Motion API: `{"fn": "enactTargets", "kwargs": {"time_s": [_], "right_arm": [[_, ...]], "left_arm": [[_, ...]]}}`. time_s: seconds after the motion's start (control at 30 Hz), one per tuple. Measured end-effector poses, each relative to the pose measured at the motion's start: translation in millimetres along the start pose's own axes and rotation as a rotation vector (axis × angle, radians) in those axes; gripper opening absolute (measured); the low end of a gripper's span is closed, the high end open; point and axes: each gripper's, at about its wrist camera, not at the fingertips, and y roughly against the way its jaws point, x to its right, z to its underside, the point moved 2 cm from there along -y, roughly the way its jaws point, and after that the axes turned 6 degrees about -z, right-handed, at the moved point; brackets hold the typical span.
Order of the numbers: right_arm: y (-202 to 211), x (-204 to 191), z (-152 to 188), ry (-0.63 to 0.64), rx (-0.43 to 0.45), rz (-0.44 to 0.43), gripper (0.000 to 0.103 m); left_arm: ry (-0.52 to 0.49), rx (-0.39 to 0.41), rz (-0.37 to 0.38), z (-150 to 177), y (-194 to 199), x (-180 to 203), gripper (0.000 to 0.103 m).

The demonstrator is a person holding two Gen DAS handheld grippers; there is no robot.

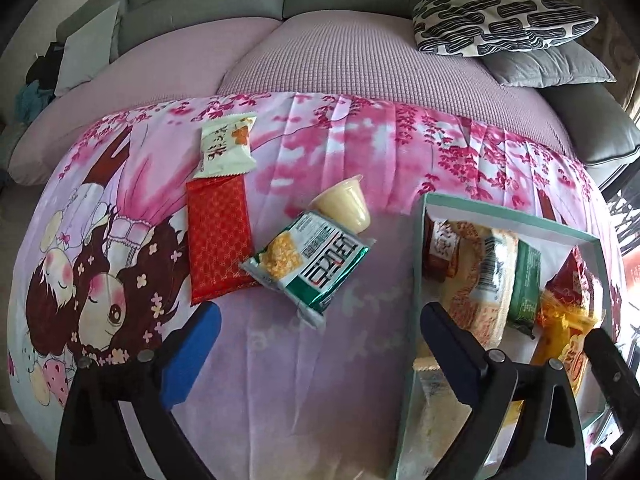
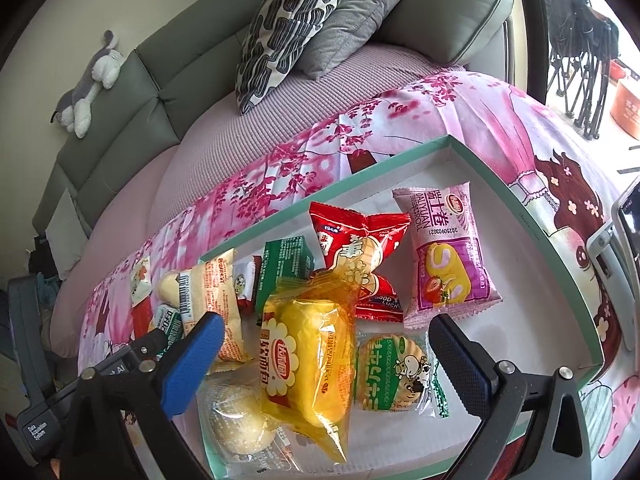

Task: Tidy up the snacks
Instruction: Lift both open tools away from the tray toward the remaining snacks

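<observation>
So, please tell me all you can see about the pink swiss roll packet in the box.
The pink swiss roll packet is a sealed glossy plastic pillow wrapper with crimped, zigzag ends. It shows a printed yellow and pink roll, a strawberry, and a date stamp. It lies flat on the white floor of the green-rimmed box, on the right side, its left edge beside the red packet. No tongs touch it.
</observation>
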Motion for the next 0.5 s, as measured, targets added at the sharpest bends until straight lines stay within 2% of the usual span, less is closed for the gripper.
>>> {"fn": "enactTargets", "kwargs": {"time_s": [0.3,0.5], "right_arm": [[13.3,-17.3,-1.6,0.064,0.064,-0.010,0.103],[24.9,-34.5,-2.6,0.120,0.118,-0.005,0.103]], "left_arm": [[0.060,-0.049,-0.047,16.0,-9.8,-31.9,0.100],[0.114,-0.036,-0.052,13.6,-3.9,-52.2,0.100]]}}
